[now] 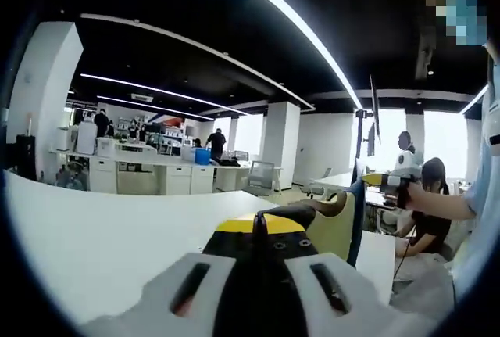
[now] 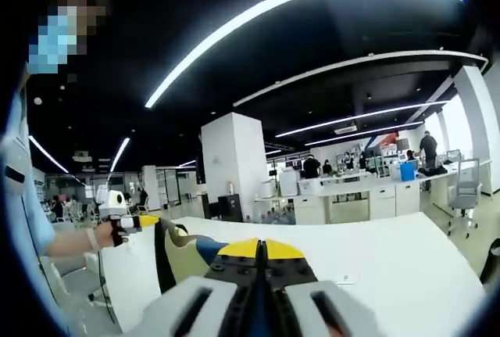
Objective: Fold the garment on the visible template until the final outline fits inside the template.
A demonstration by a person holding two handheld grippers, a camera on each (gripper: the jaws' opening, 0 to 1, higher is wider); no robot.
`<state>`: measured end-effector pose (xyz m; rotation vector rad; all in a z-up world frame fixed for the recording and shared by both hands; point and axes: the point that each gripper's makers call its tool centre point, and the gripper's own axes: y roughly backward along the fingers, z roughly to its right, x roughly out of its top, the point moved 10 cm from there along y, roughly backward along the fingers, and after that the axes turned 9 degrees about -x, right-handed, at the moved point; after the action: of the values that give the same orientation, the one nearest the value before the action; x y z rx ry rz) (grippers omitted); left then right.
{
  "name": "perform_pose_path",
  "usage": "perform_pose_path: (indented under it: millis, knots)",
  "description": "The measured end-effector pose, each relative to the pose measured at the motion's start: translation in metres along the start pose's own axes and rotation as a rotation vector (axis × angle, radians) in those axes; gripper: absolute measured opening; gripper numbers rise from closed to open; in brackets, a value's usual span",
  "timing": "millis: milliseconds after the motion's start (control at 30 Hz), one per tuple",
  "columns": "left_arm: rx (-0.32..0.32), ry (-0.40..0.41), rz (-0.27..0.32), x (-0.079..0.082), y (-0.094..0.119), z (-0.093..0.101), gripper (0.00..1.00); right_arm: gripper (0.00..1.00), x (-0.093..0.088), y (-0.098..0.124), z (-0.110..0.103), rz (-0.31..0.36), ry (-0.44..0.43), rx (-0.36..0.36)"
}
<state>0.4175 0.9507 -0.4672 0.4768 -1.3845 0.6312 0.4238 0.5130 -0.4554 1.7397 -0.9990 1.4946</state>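
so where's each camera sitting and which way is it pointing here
Left gripper view: rides on the left gripper, jaws shut, aimed level across a white table into an open office; the right gripper, held in a hand, comes in from the right.
Right gripper view: rides on the right gripper, jaws shut, aimed across the white table; the left gripper comes in from the left.
Shared: the table, ceiling light strips, each other's gripper.

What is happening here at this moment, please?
A person holds up a garment over a white table, one gripper at each end. The left gripper and the right gripper both appear shut on the cloth, whose yellow-beige and dark blue parts hang stretched between them. No template is in sight, and no fold is made yet. Other people work in the office behind.
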Motion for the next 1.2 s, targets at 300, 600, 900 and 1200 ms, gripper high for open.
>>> perform_pose_path:
  millis: [300, 600, 900, 1200]
  knots:
    - [0.014, 0.019, -0.069, -0.026, -0.028, -0.041, 0.0, 0.0, -0.026, -0.045, 0.026, -0.079, -0.012, -0.014]
    - [0.036, 0.058, -0.15, -0.057, -0.054, -0.083, 0.0, 0.0, -0.054, -0.1, 0.053, -0.177, -0.021, -0.013]
    - [0.065, 0.088, -0.209, -0.096, -0.076, -0.108, 0.0, 0.0, -0.093, -0.136, 0.075, -0.272, -0.03, -0.02]
    - [0.117, 0.138, -0.251, -0.126, -0.095, -0.128, 0.0, 0.0, -0.131, -0.16, 0.089, -0.363, -0.046, -0.034]
